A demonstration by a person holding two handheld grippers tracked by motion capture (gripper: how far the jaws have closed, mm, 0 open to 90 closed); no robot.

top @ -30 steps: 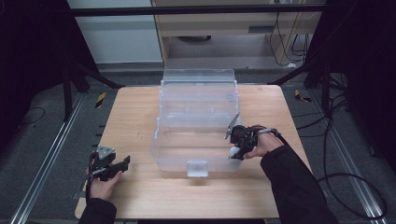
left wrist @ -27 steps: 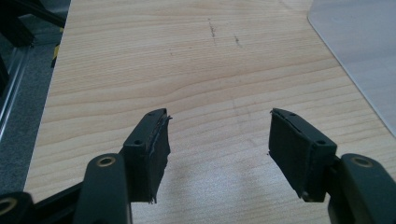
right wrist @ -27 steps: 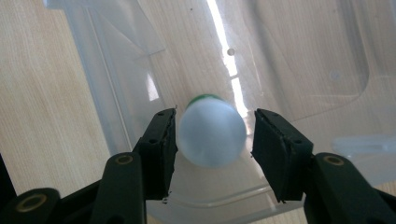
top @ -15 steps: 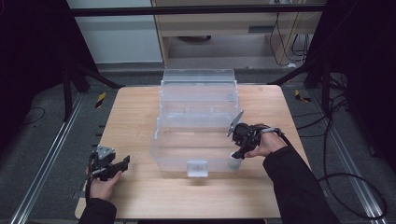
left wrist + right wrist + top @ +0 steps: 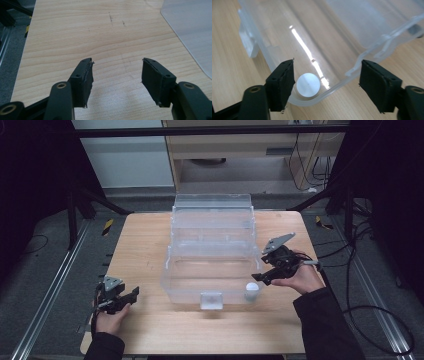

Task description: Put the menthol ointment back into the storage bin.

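Right hand-held gripper (image 5: pixel 261 279) hovers, jaws apart, over the clear bin's (image 5: pixel 212 270) corner; left hand-held gripper (image 5: pixel 127 296) rests apart on the worktop (image 5: pixel 145 245).

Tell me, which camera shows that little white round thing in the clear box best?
The right gripper view: the white disc lies large in the clear box's near corner. The high view shows it small. The left gripper view catches the box's edge.

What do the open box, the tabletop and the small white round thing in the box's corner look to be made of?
Box: clear glossy plastic, see-through with glare streaks. Tabletop: light wood or wood-look laminate, matte, grain lines visible. White round thing: smooth, opaque, probably plastic; material uncertain.
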